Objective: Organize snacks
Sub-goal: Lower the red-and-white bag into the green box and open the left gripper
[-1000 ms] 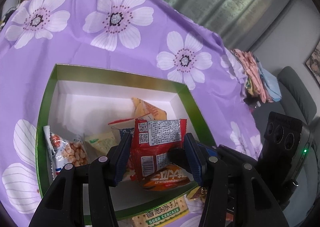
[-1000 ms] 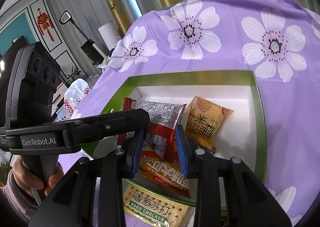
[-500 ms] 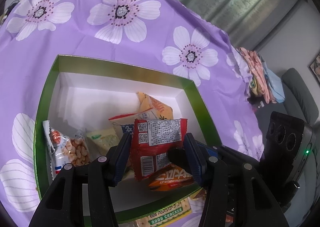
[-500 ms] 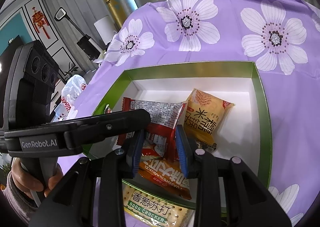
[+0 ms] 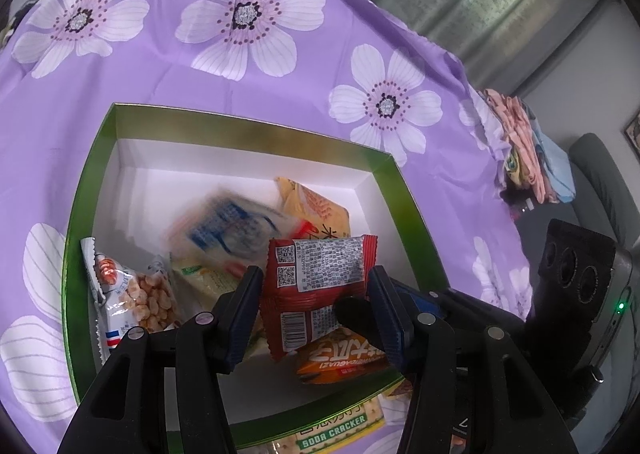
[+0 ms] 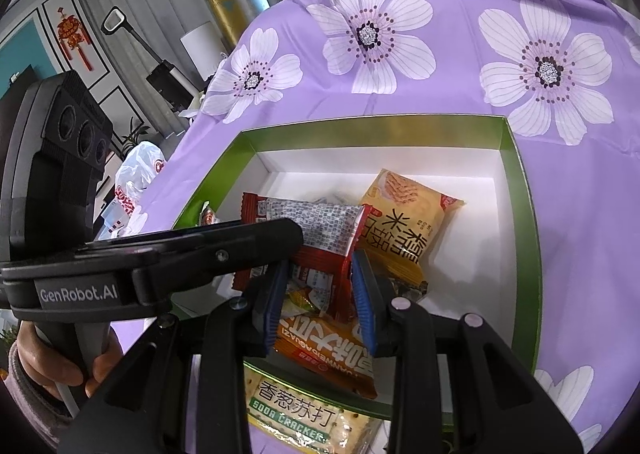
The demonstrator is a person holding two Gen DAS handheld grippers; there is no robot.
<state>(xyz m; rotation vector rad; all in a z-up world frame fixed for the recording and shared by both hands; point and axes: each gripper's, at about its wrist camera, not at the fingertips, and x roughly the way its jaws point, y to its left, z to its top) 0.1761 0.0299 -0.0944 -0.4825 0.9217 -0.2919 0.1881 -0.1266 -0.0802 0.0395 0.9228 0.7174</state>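
Note:
A red snack packet (image 5: pixel 316 282) with a grey printed label hangs over the green-rimmed white box (image 5: pixel 248 121). My left gripper (image 5: pixel 314 314) is shut on its two sides. My right gripper (image 6: pixel 320 302) comes in from the right, and its blue pads press on the packet's lower part (image 6: pixel 320 274); one of its dark fingertips (image 5: pixel 352 310) lies across the packet's face. A white-and-blue packet (image 5: pixel 232 230) shows blurred behind the red one, inside the box. The left gripper's finger (image 6: pixel 240 242) crosses the right wrist view.
In the box (image 6: pixel 360 129) lie a peanut packet (image 5: pixel 136 294), a yellow rice-cracker packet (image 6: pixel 404 221) and an orange packet (image 6: pixel 324 350). A soda cracker packet (image 6: pixel 296 410) rests at the box's near edge. Purple flowered cloth (image 5: pixel 200 65) covers the table. A hand (image 6: pixel 44 362) holds the left gripper's handle.
The white-and-blue packet behind the red one has shifted and is now blurred with motion inside the box. Both grippers have kept their place around the red packet.

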